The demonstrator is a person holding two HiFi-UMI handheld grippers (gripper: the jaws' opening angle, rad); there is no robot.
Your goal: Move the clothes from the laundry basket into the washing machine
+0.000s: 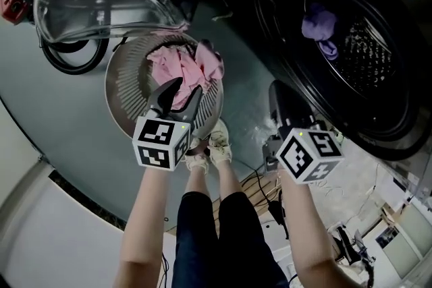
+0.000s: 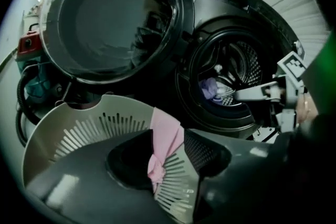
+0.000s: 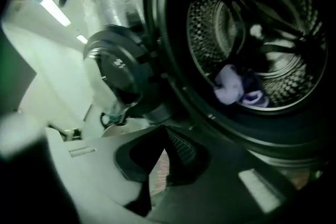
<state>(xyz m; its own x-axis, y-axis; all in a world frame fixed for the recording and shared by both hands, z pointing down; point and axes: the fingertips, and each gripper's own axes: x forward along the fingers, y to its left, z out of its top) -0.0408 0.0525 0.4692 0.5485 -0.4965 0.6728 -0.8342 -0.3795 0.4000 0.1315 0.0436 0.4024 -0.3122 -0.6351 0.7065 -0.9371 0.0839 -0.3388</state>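
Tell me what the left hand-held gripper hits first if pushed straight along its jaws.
Most likely the pink clothes in the laundry basket; they show in line between the open jaws of the left hand-held gripper. Depth is unclear.

The basket is pale, matt plastic with slotted walls. The pink cloth in it is soft and crumpled. The door has a clear, glossy bowl in a glossy black ring. The drum is shiny perforated metal, and the lilac cloth in it looks soft and matt. The floor is smooth grey with a dull sheen. The left gripper and right gripper have matt dark-grey plastic jaws, finely textured on the inner faces.
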